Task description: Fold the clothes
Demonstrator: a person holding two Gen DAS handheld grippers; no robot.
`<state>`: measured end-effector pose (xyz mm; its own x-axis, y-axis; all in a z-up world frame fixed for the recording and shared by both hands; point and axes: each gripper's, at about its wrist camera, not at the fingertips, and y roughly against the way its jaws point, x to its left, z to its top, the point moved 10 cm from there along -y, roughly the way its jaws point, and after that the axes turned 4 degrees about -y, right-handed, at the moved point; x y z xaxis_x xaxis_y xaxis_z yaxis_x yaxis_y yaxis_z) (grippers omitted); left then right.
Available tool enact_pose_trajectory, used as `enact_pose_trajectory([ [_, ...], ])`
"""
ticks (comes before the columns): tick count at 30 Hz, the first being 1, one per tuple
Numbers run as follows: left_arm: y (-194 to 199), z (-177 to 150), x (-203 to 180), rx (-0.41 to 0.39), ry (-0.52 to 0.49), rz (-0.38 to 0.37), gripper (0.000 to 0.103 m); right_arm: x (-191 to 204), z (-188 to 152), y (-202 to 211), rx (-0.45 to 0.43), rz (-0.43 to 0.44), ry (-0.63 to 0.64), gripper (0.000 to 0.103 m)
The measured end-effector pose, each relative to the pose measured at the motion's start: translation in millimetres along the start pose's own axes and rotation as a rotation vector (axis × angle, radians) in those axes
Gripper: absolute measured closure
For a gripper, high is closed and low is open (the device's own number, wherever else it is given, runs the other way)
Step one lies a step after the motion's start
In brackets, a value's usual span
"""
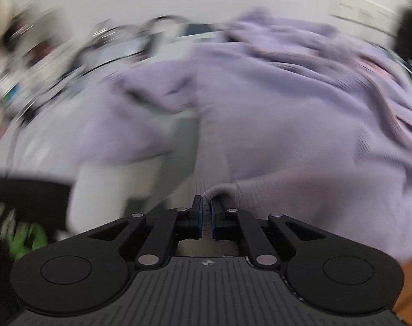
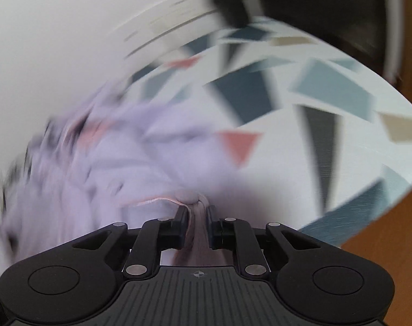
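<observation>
A lilac ribbed knit garment [image 1: 273, 103] fills most of the left wrist view, rumpled and blurred by motion. My left gripper [image 1: 206, 201] is shut on a ribbed edge of it, a small fold bulging just beyond the fingertips. In the right wrist view the same lilac garment [image 2: 119, 157] spreads to the left over a table top. My right gripper [image 2: 196, 207] is shut on a bunched part with a pink trim and a round lilac button [image 2: 186, 196] at the tips. Cloth hangs between the jaws down toward the camera.
The white table top [image 2: 328, 141] carries a pattern of teal, dark, beige and coral triangles; its curved edge runs along the right, with orange-brown floor [image 2: 390, 231] beyond. Blurred clutter and cables [image 1: 29, 62] lie at the left in the left wrist view, with a pale wall behind.
</observation>
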<state>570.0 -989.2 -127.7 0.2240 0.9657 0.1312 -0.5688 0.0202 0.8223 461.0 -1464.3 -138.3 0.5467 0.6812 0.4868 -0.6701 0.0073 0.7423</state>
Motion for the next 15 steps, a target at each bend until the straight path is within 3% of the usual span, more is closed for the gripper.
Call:
enact_pose_trajectory([
  [3,-2,-10,23,0.024,0.102,0.054,0.097,-20,15,8,0.009,0.063,-0.135,0.09],
  [5,-2,-15,34,0.027,0.132,0.095,0.097,-11,12,12,0.051,0.121,-0.149,0.09],
  [7,-1,-16,47,0.025,0.168,0.132,0.097,13,5,19,0.088,0.202,-0.114,0.09],
  [11,1,-23,79,0.032,0.317,0.189,0.099,89,-26,27,0.226,0.441,0.008,0.09],
  [13,6,-27,98,0.023,0.357,0.23,0.099,129,-48,27,0.307,0.525,0.091,0.09],
  [15,9,-30,110,0.023,0.364,0.234,0.099,161,-70,15,0.381,0.545,0.179,0.09],
])
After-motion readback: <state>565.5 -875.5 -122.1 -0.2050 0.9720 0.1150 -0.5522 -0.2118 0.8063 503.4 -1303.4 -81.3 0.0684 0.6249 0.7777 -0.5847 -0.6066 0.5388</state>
